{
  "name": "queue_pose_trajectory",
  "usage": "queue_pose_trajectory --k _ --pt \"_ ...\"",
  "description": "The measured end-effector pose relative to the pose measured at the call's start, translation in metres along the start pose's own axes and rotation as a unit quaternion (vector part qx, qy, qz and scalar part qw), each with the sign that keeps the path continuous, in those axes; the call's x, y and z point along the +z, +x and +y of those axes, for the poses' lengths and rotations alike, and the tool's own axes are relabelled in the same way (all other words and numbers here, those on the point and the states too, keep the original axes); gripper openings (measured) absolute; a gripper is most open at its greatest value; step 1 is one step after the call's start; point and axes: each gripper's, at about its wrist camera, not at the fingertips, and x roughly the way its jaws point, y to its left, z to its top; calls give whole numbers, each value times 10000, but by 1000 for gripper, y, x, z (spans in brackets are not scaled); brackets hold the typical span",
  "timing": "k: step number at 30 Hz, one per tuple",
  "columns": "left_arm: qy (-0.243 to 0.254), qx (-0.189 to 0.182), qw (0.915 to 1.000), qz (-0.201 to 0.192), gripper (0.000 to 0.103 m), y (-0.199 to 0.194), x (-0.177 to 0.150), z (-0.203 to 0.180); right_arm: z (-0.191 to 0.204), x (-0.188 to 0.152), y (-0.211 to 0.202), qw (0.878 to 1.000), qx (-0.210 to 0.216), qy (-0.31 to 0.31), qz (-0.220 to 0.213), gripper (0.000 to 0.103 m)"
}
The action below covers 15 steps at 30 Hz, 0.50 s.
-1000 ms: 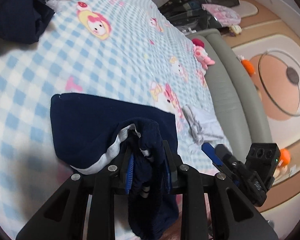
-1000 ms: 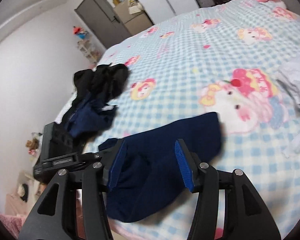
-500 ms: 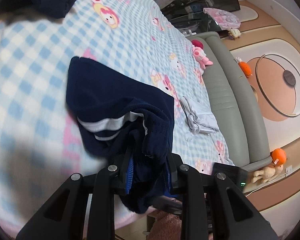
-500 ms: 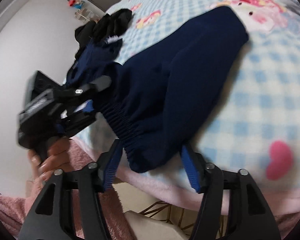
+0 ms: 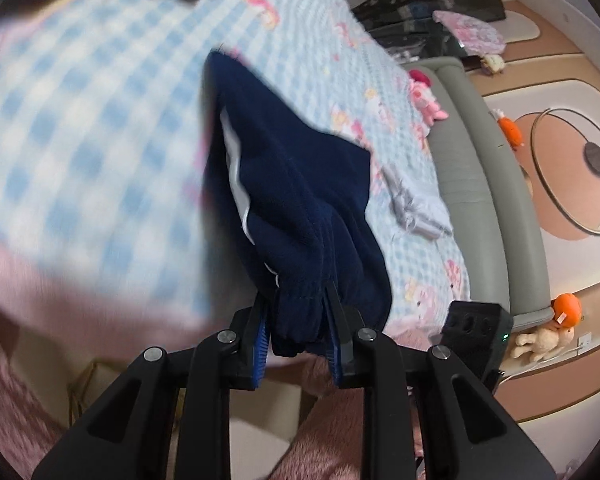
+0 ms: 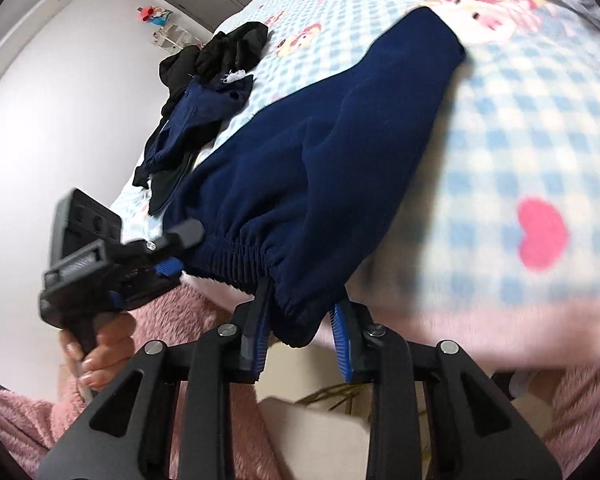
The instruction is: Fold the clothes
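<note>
Navy garment (image 5: pixel 300 184) with a gathered elastic edge drapes over the near edge of the checked bed (image 5: pixel 100 140), stretched between two claws. Left claw (image 5: pixel 298 338) is clenched on one end of that edge; right claw (image 6: pixel 302 340) grips the other. One dark clothes pile (image 6: pixel 204 92) lies farther back, one grey garment (image 5: pixel 416 212) near the sofa (image 5: pixel 472 184).

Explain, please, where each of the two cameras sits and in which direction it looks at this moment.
Left wrist view: sits on the left gripper, looks along the checked bed toward the grey headboard; pink sleeve below.
Right wrist view: sits on the right gripper, looks across the bed toward the dark clothes pile and wall; the person's hand holding the left gripper shows.
Shared: the navy shorts, clamped at the waistband by both grippers.
</note>
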Motion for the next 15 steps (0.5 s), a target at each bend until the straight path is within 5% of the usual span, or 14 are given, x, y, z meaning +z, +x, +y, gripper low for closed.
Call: queue_pose_trajectory --k 13,15 --pt "-404 106 9967 702 29 13 -11 8 -12 -8 -16 9982 370 446 -122 28" --pt "-504 69 9962 710 40 9 -10 7 -11 -7 -19 9979 403 478 -187 29"
